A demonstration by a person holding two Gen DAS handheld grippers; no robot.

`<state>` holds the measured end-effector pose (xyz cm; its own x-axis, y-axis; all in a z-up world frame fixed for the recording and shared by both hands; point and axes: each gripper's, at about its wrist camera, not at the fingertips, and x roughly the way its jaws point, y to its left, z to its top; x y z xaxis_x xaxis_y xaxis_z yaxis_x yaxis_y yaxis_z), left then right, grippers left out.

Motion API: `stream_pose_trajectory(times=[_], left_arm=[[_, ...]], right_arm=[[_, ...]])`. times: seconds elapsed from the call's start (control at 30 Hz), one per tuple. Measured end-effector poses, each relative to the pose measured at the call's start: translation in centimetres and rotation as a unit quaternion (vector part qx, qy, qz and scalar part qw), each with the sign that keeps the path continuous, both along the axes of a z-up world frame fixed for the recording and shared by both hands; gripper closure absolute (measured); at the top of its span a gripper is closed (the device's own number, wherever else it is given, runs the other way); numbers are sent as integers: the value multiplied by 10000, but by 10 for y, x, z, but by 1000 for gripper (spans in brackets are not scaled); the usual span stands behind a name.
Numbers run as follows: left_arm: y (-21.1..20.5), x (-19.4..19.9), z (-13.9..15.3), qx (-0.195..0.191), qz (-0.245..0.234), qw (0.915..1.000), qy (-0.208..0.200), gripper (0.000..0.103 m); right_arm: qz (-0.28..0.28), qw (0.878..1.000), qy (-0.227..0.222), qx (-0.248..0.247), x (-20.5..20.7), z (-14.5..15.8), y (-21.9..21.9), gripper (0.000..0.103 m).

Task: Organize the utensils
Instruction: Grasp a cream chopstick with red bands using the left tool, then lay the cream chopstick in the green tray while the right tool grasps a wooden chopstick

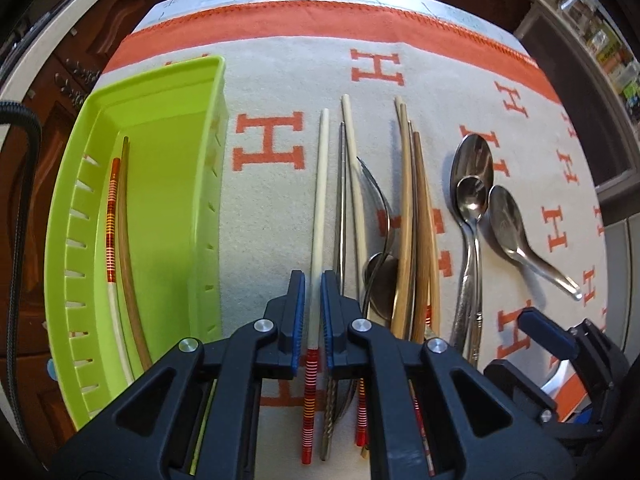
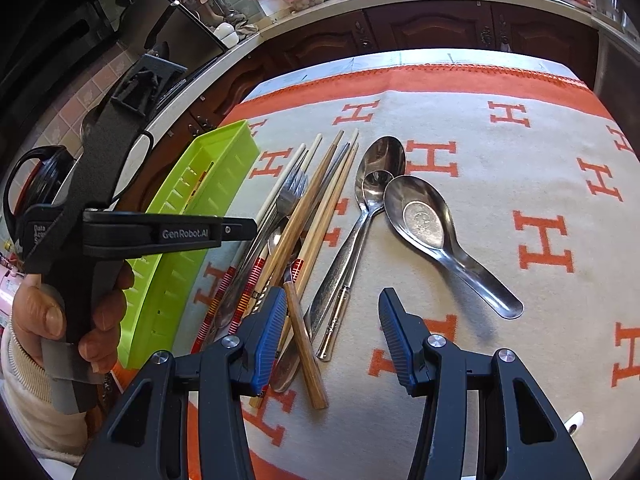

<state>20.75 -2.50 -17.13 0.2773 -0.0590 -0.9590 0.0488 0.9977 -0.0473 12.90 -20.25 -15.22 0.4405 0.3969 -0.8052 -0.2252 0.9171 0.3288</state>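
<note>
Chopstick [image 1: 318, 208], white with red-striped end, lying on blanketed counter [image 1: 280, 80], being clamped by left hand-held gripper [image 1: 313, 312]; right hand-held gripper [image 2: 332, 336] hovering apart, empty. Next: lifting across into green tray [image 1: 168, 152].

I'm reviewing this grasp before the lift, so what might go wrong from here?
1. The left gripper pinches the white chopstick near its striped end, so the long free end may swing or slip.
2. The steel chopstick lies right beside it and may get dragged.
3. The green tray already holds two chopsticks; a tilted drop may land across them.
</note>
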Motion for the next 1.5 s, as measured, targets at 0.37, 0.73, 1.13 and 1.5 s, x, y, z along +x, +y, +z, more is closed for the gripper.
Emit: stream_pose_trajectory(times=[0.37,0.73,1.13,1.5], left_arm=[[-3,-2,0,76,-62,9995,-284,100],[23,-53,73,-462,-43,9945,-942,100],[113,-83,107,-97,638,9890,-1327,100],[140,-69,53,-176,785,9922,-948,100]], right_arm=[[-42,10000,41,32,0,-2,-3,53],[18,10000,46,21,6,7,12,62],[66,9994,306,-121,42,-5,58,73],[-103,9975,375,-593,59,-16,78,91]])
